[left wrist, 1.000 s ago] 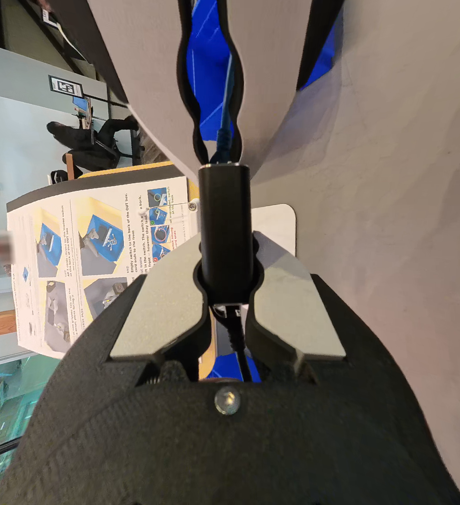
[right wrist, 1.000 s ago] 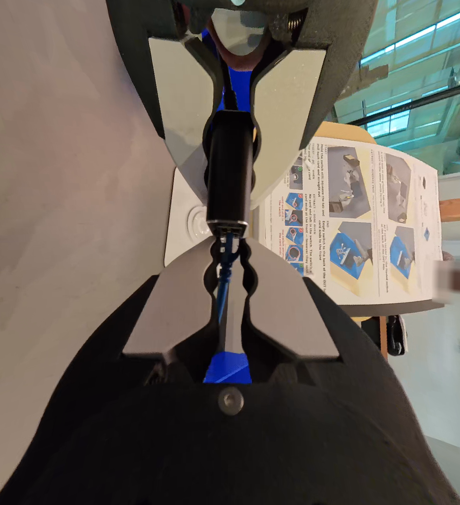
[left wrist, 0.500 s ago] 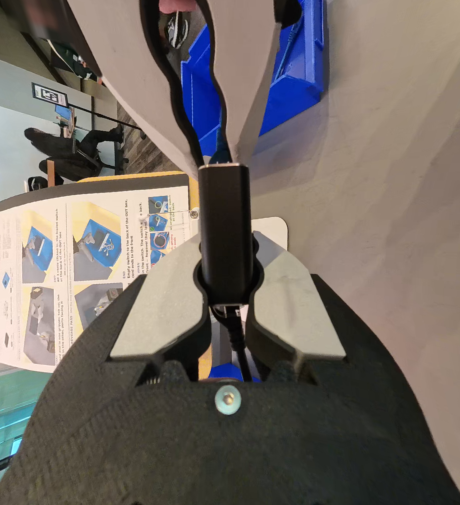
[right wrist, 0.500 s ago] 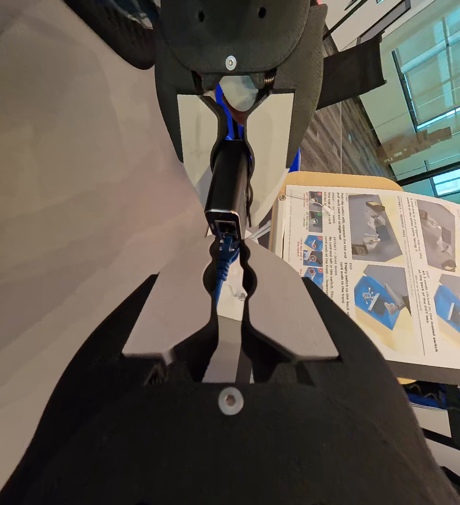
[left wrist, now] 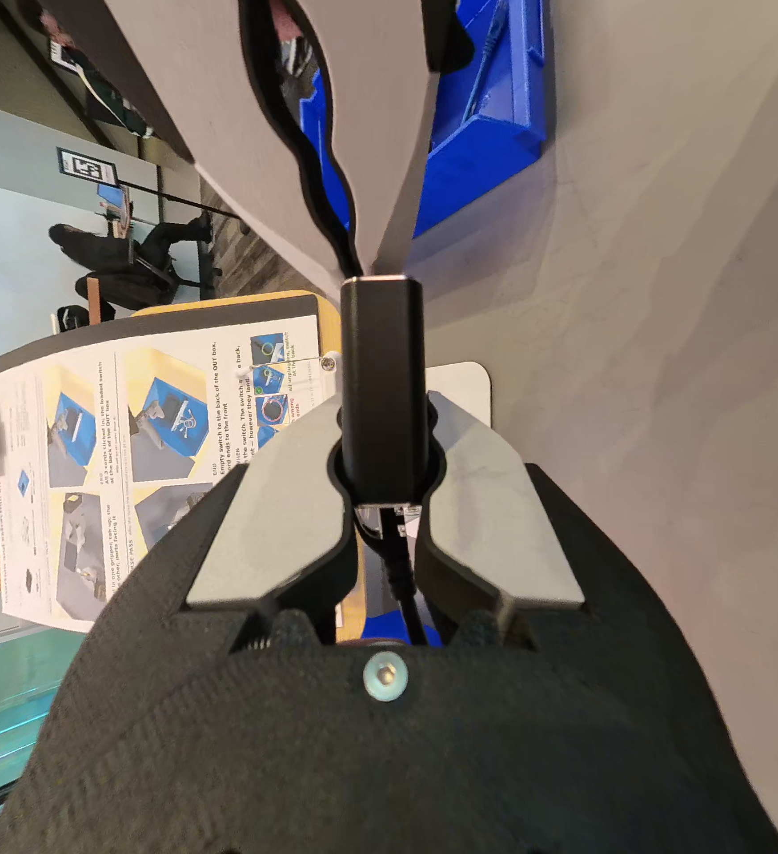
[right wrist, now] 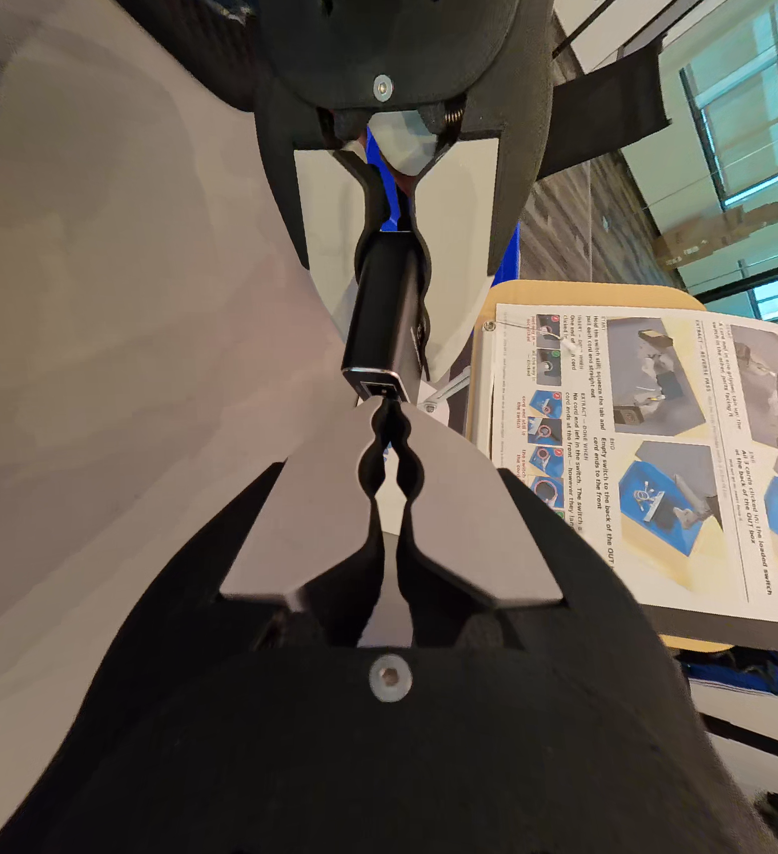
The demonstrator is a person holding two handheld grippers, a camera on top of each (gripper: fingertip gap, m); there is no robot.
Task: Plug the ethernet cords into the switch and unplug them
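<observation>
- Switch (left wrist: 382, 383) — a slim black box — sat clamped in the left gripper (left wrist: 385, 443), both grey pads pressed against its sides, its long body sticking out forward past the fingertips.
- A black cord (left wrist: 403, 587) ran from the near end of the switch back between the left fingers toward the gripper body.
- The right gripper (right wrist: 389, 411) faced the far end of the switch, its wavy fingers closed together and holding nothing; the tips sat just in front of the open port (right wrist: 380, 388).
- No cord was plugged into that port in the right wrist view.
- A blue bin (left wrist: 484, 152) stood on the grey table (left wrist: 655, 323), beyond the right gripper's fingers, and something blue lay in it — too blurred to tell what.
- An illustrated instruction sheet (right wrist: 655, 439) lay clipped to a wooden board (right wrist: 562, 291) beside both grippers.
</observation>
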